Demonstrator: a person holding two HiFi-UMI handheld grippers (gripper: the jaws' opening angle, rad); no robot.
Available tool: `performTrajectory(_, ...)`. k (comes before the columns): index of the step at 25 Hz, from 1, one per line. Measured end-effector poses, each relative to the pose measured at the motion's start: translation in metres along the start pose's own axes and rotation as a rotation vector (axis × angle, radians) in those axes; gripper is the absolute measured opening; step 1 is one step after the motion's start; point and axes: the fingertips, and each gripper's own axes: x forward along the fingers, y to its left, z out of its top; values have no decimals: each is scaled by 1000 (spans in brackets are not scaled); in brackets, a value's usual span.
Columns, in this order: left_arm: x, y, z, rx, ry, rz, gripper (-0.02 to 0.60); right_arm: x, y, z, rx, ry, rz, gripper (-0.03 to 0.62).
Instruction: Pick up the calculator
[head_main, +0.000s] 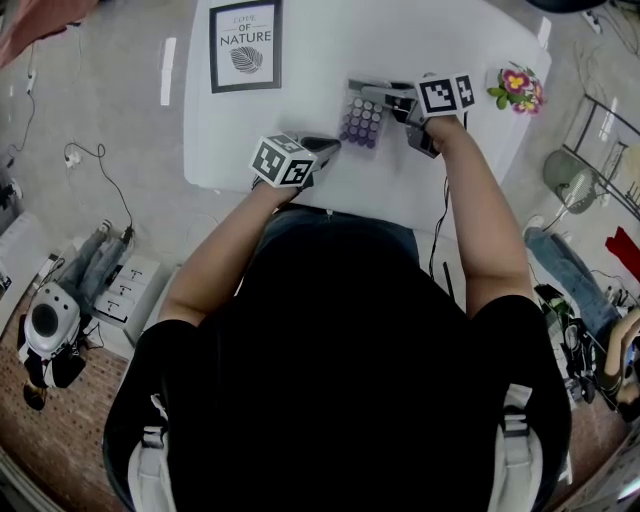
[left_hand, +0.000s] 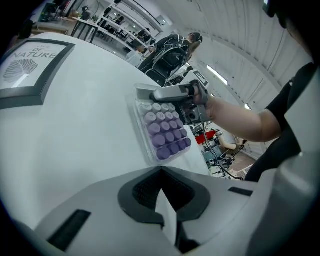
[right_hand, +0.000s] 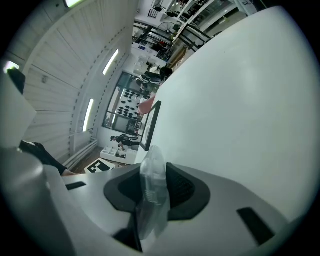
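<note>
The person's black shirt (head_main: 340, 340) fills the foreground, with both arms reaching onto the white table (head_main: 430, 40). The right gripper (head_main: 368, 90) has hold of the calculator (head_main: 362, 122). Its jaws are partly closed, pinching the clear plastic far end between the pads. The calculator sits purple keys up at the table's middle, to the right of a framed print (head_main: 245, 45). The left gripper (head_main: 328, 146) is near the calculator's near end, jaws together, holding nothing.

The framed print (head_main: 245, 45) is set at the far left of the table (head_main: 300, 130), and the flower ornament (head_main: 516, 88) at its right edge. The calculator (head_main: 362, 121) is found between them, with the right gripper (head_main: 372, 92) at its far end and the left gripper (head_main: 330, 146) just beside its near left corner.
</note>
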Motion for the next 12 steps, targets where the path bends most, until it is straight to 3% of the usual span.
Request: performTrajectory(12, -17, 3, 0, 26, -23, 16, 17, -16, 20, -8, -44, -53, -12, 112)
